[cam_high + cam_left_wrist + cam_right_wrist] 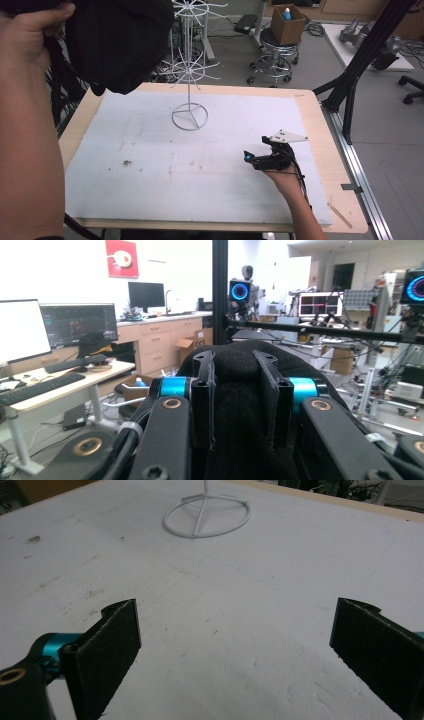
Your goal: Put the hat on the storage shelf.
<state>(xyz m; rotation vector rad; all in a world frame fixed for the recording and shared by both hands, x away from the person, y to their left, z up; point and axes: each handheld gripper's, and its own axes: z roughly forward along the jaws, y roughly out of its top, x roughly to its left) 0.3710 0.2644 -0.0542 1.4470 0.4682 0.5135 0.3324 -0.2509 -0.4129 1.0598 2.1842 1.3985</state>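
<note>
Black cloth cap (pixel 240 405), clamped in the left gripper (pixel 239 390) jaws, looks bound for the white rack (pixel 190 70); right gripper (pixel 235 645) rests agape.

— How's the light?
— Even and bright from overhead. The white mat (pixel 200 150) shows pale, with faint shadows under the wire stand (pixel 190 116).
— Sharpness?
— All three views are soft. In the left gripper view the black cloth (pixel 240 415) is near-featureless, and the far windows (pixel 280 260) wash out.
</note>
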